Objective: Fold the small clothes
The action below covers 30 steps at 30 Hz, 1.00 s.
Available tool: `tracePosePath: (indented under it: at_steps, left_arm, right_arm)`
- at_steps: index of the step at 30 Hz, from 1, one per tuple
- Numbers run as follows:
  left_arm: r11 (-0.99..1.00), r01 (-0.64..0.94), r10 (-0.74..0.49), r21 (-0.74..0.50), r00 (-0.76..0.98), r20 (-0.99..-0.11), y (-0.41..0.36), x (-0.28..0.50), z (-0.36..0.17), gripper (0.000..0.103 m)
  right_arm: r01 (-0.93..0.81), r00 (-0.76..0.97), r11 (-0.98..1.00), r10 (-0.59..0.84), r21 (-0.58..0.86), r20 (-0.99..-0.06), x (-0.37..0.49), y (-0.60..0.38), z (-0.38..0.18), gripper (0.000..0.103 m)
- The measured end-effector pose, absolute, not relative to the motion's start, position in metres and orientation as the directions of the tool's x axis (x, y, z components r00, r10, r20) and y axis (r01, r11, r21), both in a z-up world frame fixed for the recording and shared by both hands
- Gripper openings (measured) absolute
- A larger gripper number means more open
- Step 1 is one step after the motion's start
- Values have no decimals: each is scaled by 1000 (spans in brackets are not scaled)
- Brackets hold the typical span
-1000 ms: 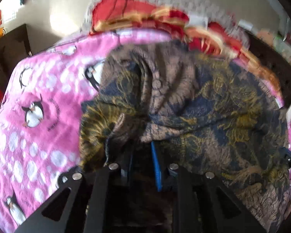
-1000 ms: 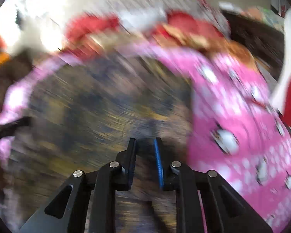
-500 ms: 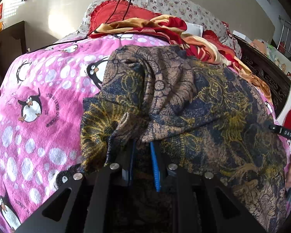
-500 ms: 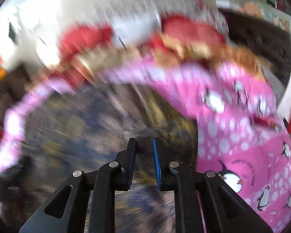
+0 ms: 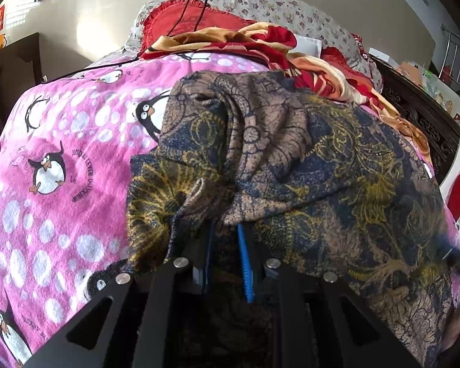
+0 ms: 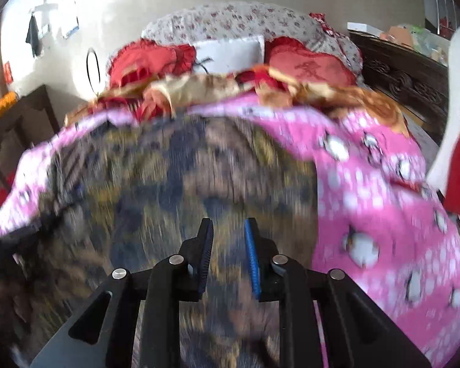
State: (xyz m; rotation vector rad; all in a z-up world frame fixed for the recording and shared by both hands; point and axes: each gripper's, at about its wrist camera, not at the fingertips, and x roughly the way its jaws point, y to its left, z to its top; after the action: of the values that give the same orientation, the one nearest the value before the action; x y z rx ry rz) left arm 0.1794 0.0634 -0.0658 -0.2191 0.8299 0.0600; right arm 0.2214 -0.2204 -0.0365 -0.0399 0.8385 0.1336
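Jaws opening; 2 grippers (image 5: pixel 225 230) (image 6: pixel 229 230), 1 garment (image 5: pixel 322 168).

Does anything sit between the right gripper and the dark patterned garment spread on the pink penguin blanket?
Nothing visible does. The right gripper, whose jaws have just been opening, hangs directly over the dark blue, brown and gold patterned garment, with no fabric between them. The left gripper is buried in a bunched fold.
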Motion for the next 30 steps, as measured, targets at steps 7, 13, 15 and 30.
tracePosePath:
  at_steps: [7, 13, 15, 30]
  left_arm:
    - [978, -108, -65, -177, 650, -757, 63, 182, -58, 20]
    - [985, 5, -139, -172, 614, -777, 78, 130, -16, 64]
    - [987, 58, -157, -152, 582, -798, 87, 98, -11, 67]
    - [926, 87, -373, -367, 358, -856, 123, -93, -52, 67]
  right_arm:
    - [-89, 611, 991, 133, 99, -780, 219, -233, -23, 31]
    - [-219, 621, 970, 219, 102, -753, 144, -237, 16, 33]
    - [-292, 579, 950, 267, 109, -770, 109, -240, 13, 36]
    - [-300, 646, 949, 277, 97, -711, -69, -281, -4, 39]
